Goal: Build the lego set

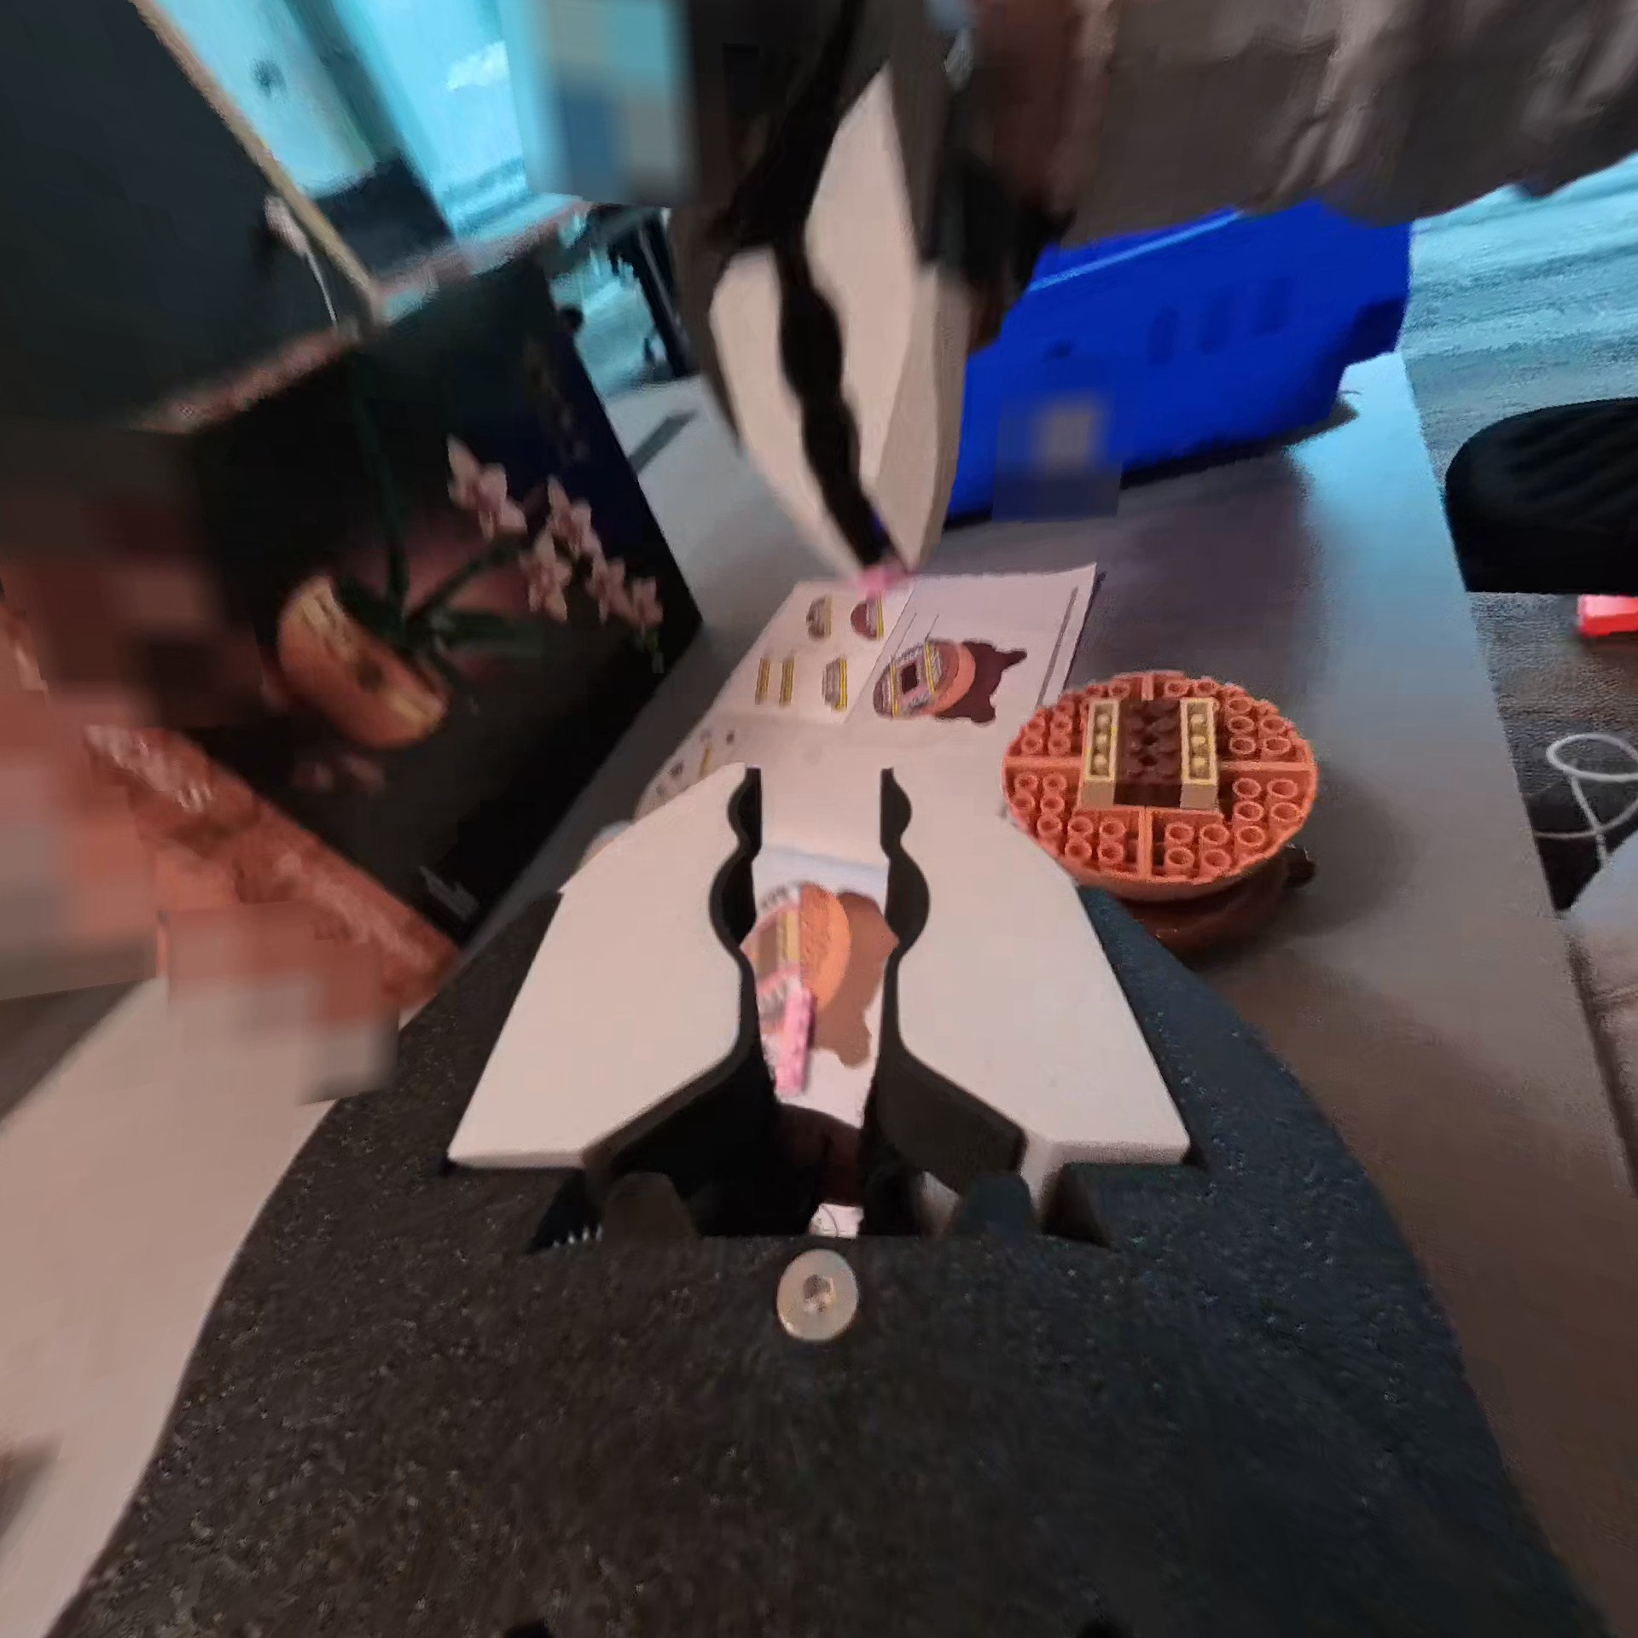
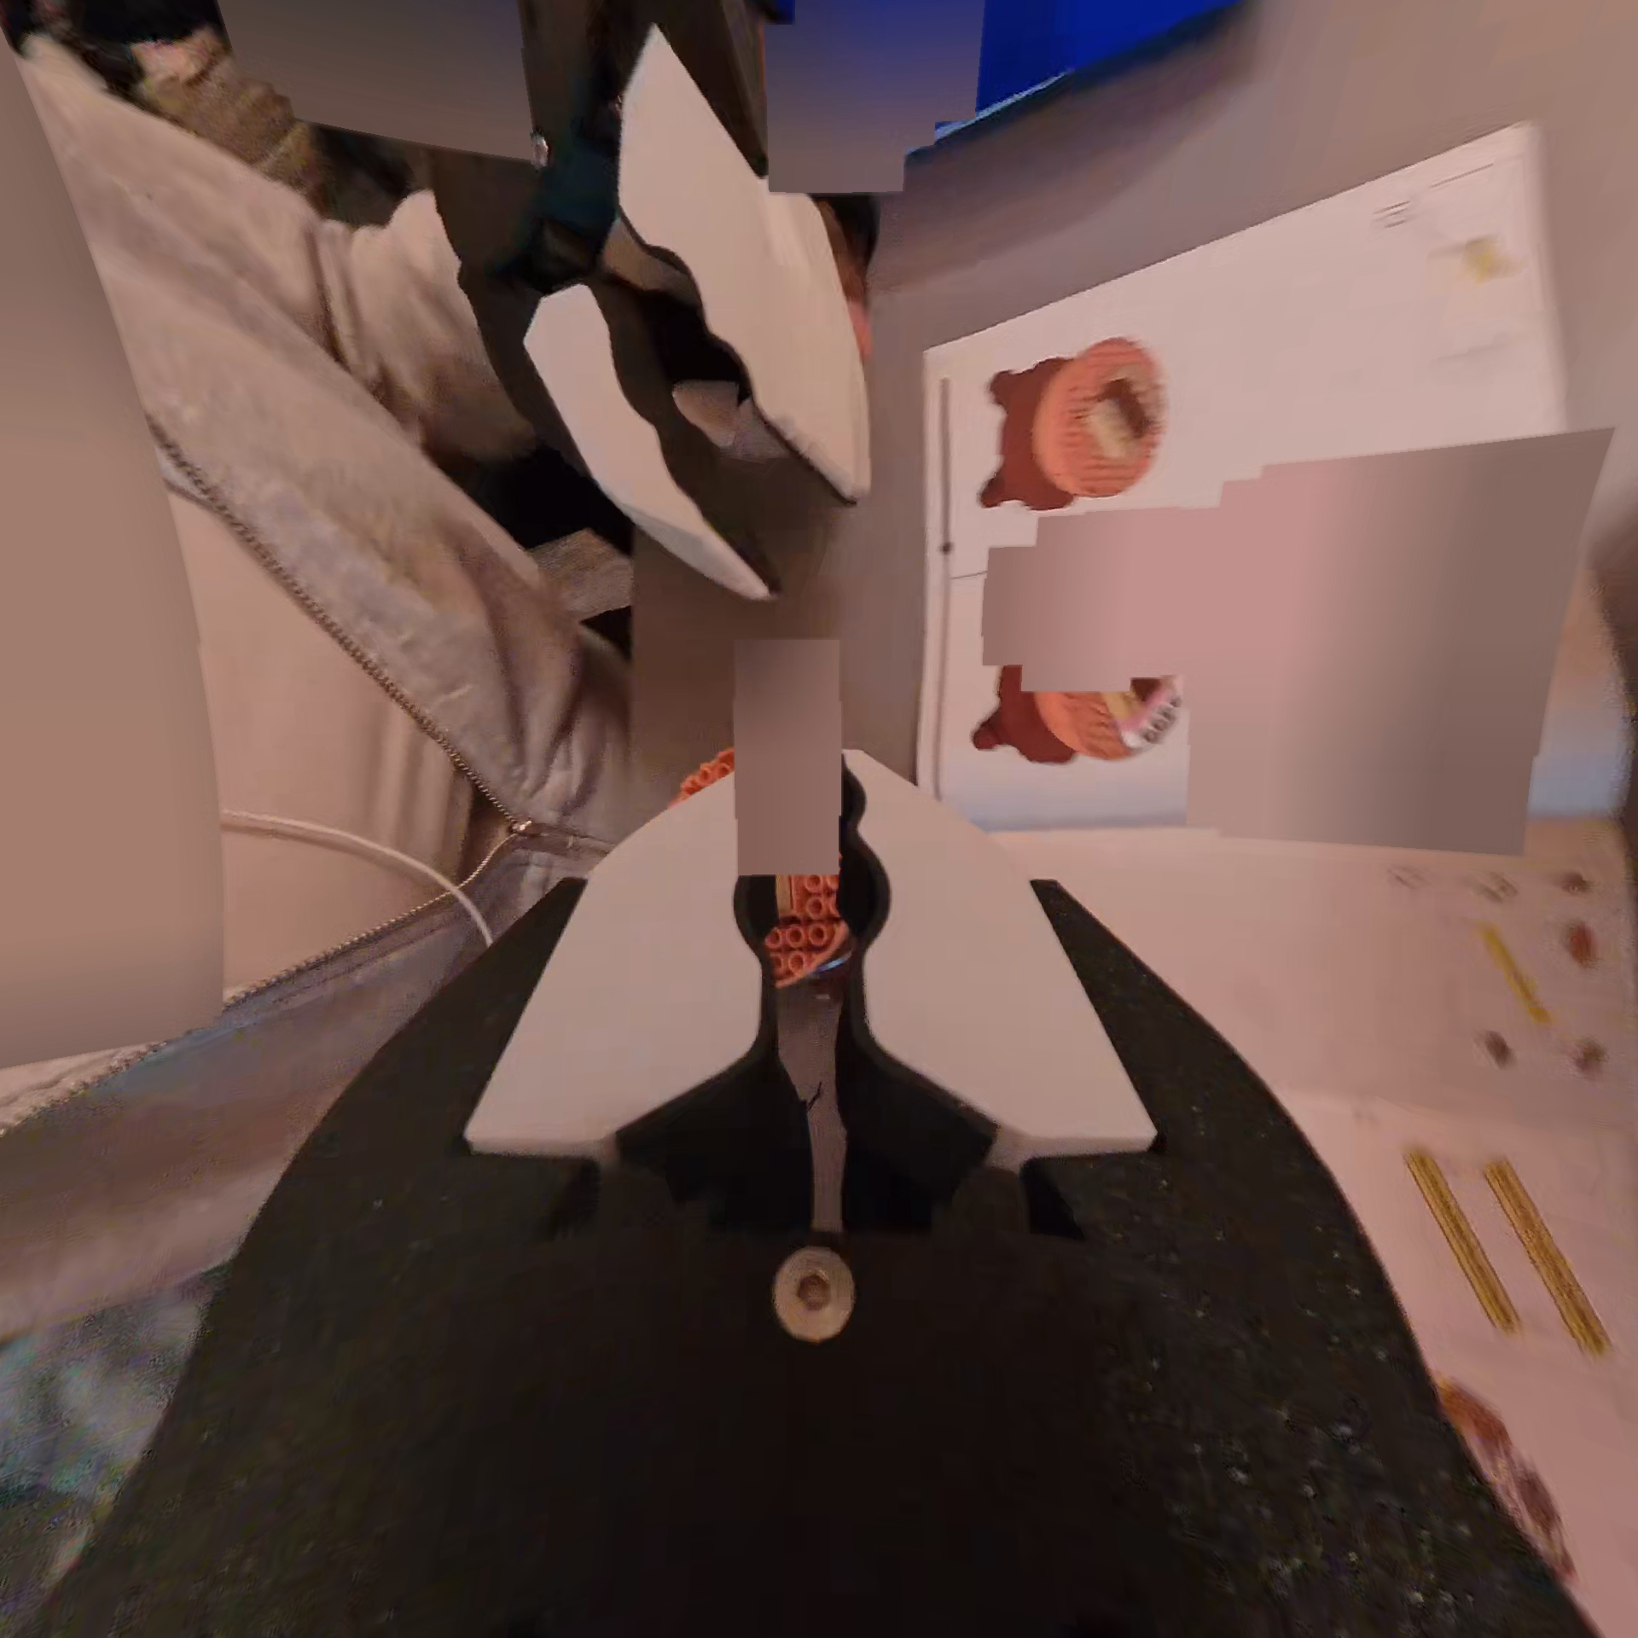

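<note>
now right gripper (image 1: 877, 567) pinching pink piece (image 1: 879, 581)

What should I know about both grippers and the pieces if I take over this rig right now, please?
Left gripper: open, empty, held over the instruction booklet.
Right gripper: shut on a small pink piece, tip above the booklet's far page.
Round terracotta base sits on the table, right of the booklet, two tan bars around a brown core already fitted.
Set box stands to the left.
Left to do: place the pink piece, then continue the build.
</note>
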Motion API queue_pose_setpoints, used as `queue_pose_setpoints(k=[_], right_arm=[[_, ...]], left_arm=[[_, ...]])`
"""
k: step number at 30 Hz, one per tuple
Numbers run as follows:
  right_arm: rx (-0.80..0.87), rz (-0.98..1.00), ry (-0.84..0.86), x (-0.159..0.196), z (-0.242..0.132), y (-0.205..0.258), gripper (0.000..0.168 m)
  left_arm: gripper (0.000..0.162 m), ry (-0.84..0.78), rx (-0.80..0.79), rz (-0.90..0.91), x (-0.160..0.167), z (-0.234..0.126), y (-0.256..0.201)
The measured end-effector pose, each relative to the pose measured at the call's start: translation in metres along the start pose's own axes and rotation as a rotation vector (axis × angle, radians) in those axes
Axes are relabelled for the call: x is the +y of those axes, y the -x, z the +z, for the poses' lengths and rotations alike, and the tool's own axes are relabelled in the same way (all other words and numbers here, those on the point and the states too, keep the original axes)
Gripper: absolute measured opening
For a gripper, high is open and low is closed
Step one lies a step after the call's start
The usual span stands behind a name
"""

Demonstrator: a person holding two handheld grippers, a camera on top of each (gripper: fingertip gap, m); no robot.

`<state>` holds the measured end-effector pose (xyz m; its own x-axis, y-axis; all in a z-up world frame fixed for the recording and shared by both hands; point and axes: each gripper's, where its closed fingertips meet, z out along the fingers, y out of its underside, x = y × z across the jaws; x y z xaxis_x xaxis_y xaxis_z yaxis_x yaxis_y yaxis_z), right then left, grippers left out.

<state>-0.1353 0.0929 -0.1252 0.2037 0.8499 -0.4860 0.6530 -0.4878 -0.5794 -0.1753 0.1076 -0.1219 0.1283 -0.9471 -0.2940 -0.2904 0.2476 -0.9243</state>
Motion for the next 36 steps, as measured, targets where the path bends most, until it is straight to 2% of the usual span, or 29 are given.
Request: queue_pose_setpoints(k=[3,7,13,16,20,23,28,32,36], right_arm=[[-0.108,0.001,0.071,-0.007,0.017,-0.002,0.008],[-0.203,-0.014,0.124,-0.008,0.023,0.008,0.008],[-0.249,0.004,0.158,0.0,0.027,0.012,0.008],[-0.236,-0.001,0.131,0.001,0.026,0.009,0.008],[-0.211,-0.035,0.006,-0.011,0.019,0.008,0.013],[-0.122,-0.104,-0.116,-0.023,0.009,0.002,0.025],[0.282,-0.381,-0.277,-0.039,-0.008,-0.015,0.032],[0.545,-0.69,-0.177,-0.033,0.001,-0.014,0.027],[0.547,-0.823,-0.1,-0.031,0.016,-0.014,0.022]], left_arm=[[0.024,-0.067,0.046,0.098,-0.014,0.001,-0.005],[0.023,-0.059,0.052,0.217,-0.011,0.002,-0.011],[0.01,-0.067,0.045,0.41,-0.011,0.01,-0.027],[0.005,-0.055,0.067,0.377,-0.008,0.012,-0.03],[0.003,-0.088,0.09,0.186,-0.01,0.009,-0.027],[0.003,-0.12,0.067,0.005,-0.01,0.006,-0.018],[0.003,-0.197,0.041,-0.443,-0.008,0.002,-0.006],[0.003,-0.243,0.102,-0.896,0.001,0.002,0.001],[0.003,-0.261,0.165,-1.08,0.004,0.003,0.001]])
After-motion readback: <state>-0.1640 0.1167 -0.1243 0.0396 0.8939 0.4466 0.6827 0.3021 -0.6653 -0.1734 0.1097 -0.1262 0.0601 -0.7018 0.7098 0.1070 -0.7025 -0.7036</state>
